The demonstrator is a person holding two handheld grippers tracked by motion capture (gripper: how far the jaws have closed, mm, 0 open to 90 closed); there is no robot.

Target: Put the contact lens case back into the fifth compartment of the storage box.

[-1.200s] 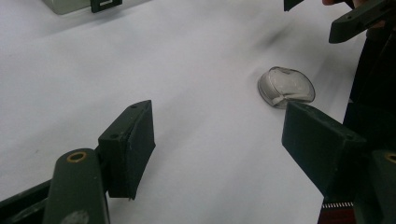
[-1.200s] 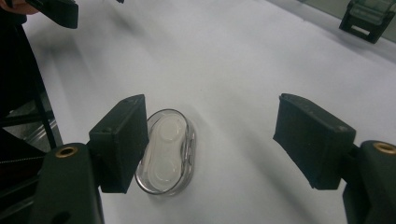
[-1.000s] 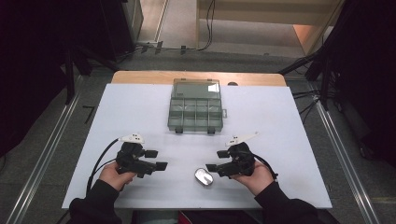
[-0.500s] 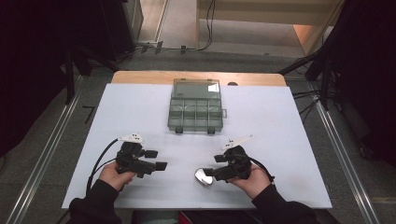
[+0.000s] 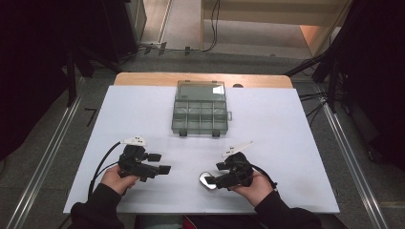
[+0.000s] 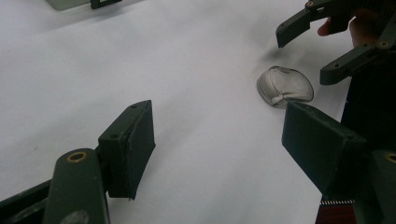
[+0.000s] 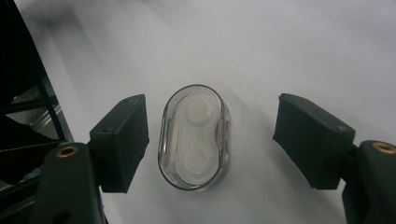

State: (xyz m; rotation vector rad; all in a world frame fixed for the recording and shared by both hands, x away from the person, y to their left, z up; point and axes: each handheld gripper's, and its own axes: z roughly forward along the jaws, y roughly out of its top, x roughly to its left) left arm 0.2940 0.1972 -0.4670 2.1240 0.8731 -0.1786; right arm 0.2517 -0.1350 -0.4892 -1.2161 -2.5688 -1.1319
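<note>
- Right hand-held gripper (image 7: 210, 140) is straddling, jaws spread, a clear oval case (image 7: 194, 136) lying on the bench (image 7: 289, 51), apparently untouched.
- Left hand-held gripper (image 6: 219, 140) is hovering released nearby.

The left gripper (image 6: 217, 140) has its two black jaws spread wide over the white worktop (image 6: 187, 65), nothing between them. Farther off lies a clear oval case (image 6: 285, 87), with the right gripper (image 6: 303, 58) just above it, jaws parted, a hand (image 6: 362, 28) behind.
</note>
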